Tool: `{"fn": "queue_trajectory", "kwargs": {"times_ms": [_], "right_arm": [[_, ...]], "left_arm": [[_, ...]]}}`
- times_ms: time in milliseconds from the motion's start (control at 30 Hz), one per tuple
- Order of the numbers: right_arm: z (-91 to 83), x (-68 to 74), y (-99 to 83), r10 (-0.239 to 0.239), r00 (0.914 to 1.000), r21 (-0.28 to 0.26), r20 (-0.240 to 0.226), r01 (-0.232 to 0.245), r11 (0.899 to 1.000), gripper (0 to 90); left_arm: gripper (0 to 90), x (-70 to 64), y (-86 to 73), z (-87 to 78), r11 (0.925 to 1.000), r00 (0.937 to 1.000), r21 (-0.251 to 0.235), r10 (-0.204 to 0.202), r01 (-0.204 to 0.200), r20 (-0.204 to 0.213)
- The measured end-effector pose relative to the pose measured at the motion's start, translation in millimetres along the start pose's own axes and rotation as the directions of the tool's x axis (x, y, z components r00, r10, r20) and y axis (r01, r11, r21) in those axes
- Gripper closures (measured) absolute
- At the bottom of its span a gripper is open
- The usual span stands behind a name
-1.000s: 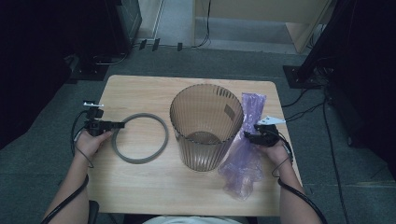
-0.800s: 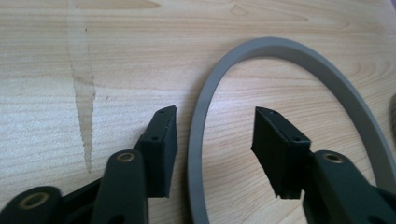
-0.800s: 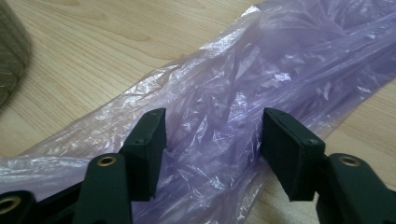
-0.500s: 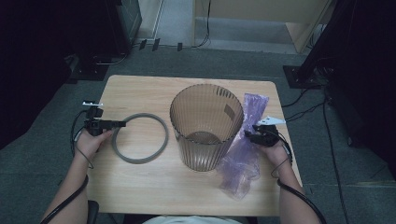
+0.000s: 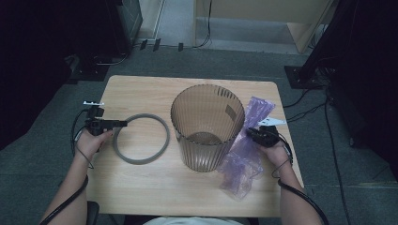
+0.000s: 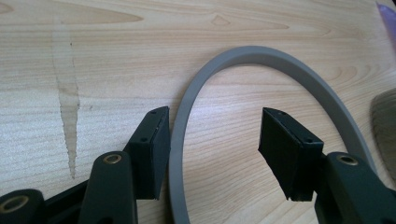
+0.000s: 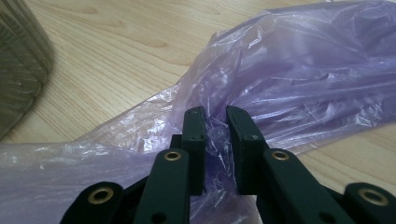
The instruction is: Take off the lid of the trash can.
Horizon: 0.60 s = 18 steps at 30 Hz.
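At nine o'clock our left gripper (image 6: 212, 140) stands open astride the grey ring (image 5: 141, 138), which lies flat on the table (image 5: 141, 89) — not yet gripped. One ribbed bin (image 5: 207, 126) stands centre, unlined. At three o'clock our right gripper (image 7: 215, 116) is pinched on the purple bag (image 7: 299, 70), which lies crumpled beside the bin. We judge the job barely begun — lining and ringing remain. One ring, one bin, one bag.

You have one ribbed bin (image 5: 208, 126), one grey ring (image 5: 141, 138) and one purple plastic bag (image 5: 244, 154) on one wooden table (image 5: 141, 183). The bag looks single, though its crumpled folds make that hard to confirm.
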State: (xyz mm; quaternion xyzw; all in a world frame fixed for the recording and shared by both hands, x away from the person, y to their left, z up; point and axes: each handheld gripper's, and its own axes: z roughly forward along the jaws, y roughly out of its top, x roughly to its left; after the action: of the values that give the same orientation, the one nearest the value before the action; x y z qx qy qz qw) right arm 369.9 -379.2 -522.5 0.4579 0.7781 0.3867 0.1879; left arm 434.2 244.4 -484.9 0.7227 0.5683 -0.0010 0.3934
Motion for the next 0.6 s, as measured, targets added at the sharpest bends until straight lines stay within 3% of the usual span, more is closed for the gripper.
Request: {"fn": "queue_trajectory", "kwargs": {"times_ms": [100,267,333,600], "right_arm": [[0.5,0.6,1.0,0.011,0.9997,0.008,-0.024,-0.011,1.0,81.5],[0.0,2.3,10.5,0.033,0.9972,0.053,-0.067,-0.029,0.998,85.8],[-1.7,1.0,12.2,0.064,0.9941,0.059,-0.087,-0.059,0.996,86.3],[-6.6,-2.0,18.7,0.105,0.9895,0.081,-0.099,-0.097,0.992,87.1]], "left_arm": [[42.9,-1.8,1.7,-1.1,1.0,0.9999,-0.005,-0.005,0.005,-0.016],[43.0,-4.6,3.9,-2.6,1.0,1.0,-0.009,-0.003,0.002,-0.007],[43.0,-6.5,4.6,-1.8,1.0,1.0,-0.007,0.006,-0.006,-0.006],[42.9,-12.7,7.0,-1.0,0.9997,0.9998,-0.017,0.017,-0.017,0.009]]}}
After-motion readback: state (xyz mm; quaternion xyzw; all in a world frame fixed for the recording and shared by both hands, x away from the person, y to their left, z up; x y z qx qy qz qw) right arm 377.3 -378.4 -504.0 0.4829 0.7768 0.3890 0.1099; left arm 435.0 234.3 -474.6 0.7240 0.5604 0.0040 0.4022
